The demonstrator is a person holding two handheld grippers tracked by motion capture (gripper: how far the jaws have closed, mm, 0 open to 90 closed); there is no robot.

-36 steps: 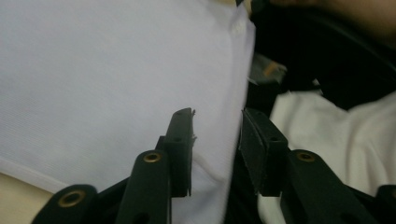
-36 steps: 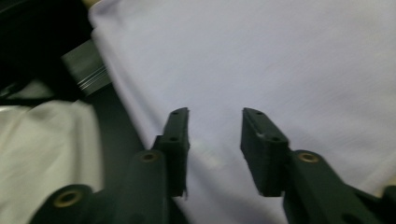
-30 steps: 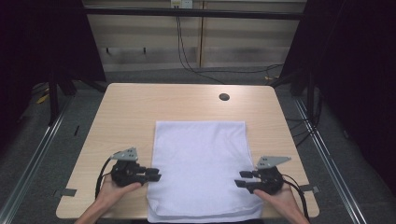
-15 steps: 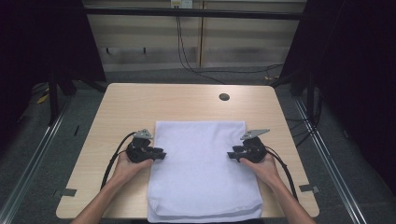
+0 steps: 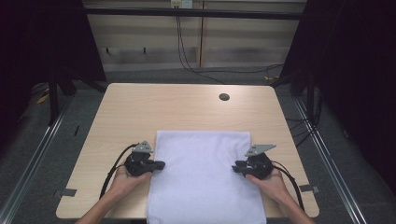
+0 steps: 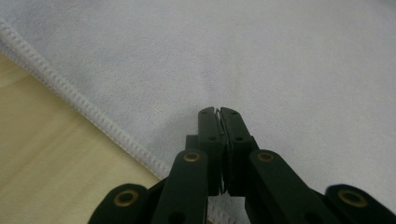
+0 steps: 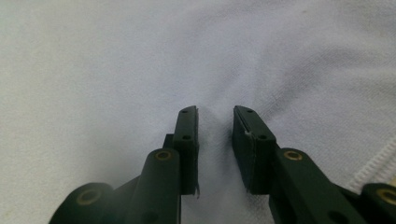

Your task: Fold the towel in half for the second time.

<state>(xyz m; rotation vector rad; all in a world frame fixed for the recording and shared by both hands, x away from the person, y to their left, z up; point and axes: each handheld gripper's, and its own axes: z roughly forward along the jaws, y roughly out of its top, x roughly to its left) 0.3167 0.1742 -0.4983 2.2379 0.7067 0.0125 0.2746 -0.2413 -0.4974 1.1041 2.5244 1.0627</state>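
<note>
I've clenched my left hand-held gripper (image 6: 219,113) on the towel (image 5: 205,177) edge; my right hand-held gripper (image 7: 215,114), jaws just closing around a fold, must finish pinching before I lift.

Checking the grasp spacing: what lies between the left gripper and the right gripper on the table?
In the high view, bare white towel spans the stretch between the left gripper and the right gripper; nothing else lies on it there.
</note>
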